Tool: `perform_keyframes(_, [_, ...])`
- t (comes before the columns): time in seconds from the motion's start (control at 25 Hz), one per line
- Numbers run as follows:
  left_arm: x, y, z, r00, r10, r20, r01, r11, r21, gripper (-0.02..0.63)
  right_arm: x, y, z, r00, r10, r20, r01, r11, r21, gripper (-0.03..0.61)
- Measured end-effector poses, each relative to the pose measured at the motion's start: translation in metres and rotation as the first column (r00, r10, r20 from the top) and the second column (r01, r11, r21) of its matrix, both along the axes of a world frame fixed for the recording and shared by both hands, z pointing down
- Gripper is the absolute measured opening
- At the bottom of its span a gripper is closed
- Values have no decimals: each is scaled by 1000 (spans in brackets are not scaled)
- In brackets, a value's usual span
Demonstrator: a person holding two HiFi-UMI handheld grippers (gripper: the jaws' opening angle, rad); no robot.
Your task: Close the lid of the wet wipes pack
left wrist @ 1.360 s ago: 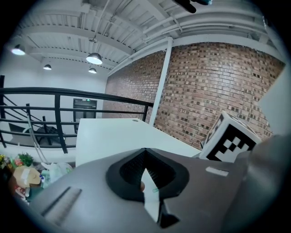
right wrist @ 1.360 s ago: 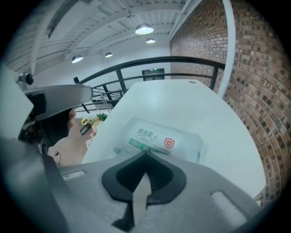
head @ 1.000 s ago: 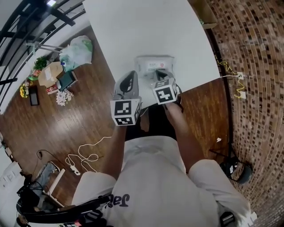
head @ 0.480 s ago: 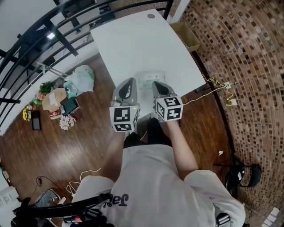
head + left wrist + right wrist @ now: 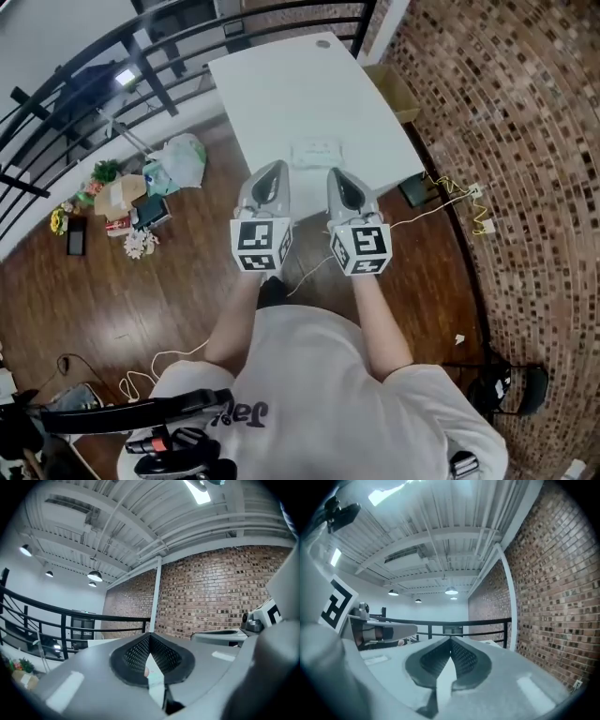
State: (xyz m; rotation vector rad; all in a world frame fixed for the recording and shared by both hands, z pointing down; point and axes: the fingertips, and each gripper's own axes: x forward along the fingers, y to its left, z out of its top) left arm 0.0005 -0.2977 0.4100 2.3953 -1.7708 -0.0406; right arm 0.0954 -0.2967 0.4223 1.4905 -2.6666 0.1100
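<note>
- The wet wipes pack (image 5: 315,150) lies flat on the white table (image 5: 281,84), just inside its near edge. We see pale print on its top, too small to read, and we cannot tell how its lid stands.
- The white shirt (image 5: 319,375) carries dark lettering that begins "Ja"; the rest is cut off.
- Each claw bears a cube with black-and-white square markers (image 5: 262,245), no words on them.
- The left claw (image 5: 275,169) is pressed together at its tips, pinching nothing.
- The right claw (image 5: 336,174) is likewise pressed together and holds nothing.
- Both claws are raised side by side, apart from the pack; in the head view their tips overlap the table's near edge.
- Beyond the pack the white tabletop runs to a black railing (image 5: 141,37); a cardboard box (image 5: 394,89) and a brick wall (image 5: 506,112) close the right side.
</note>
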Motion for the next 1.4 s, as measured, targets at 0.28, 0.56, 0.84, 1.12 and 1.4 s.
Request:
perform_keyframes(0.28, [51,119,11,999,-41,-2,40,998,-54,15,64,117,3,995,29,91,-26,999,-43,-11])
perform_keyframes(0.56, [70,176,-6,999,-15,31,16,999,-33,15,80,162,-30,996,59,67,-61,998,35,-11])
perform_keyframes(0.84, [47,173,-38,999,-13,36,12,999,50,15,63,160,-35,997,78,23,-79,997,21,-11])
perform_keyframes(1.12, [30,165,-30,1000,15,22,-16,999,45,15,30,162,-35,998,64,-2,-64,997,32,-11])
perform_keyframes(1.4, [16,153,-31,997,33,69,-38,997,73,15,3,157,-41,998,53,-17,-52,997,53,-11])
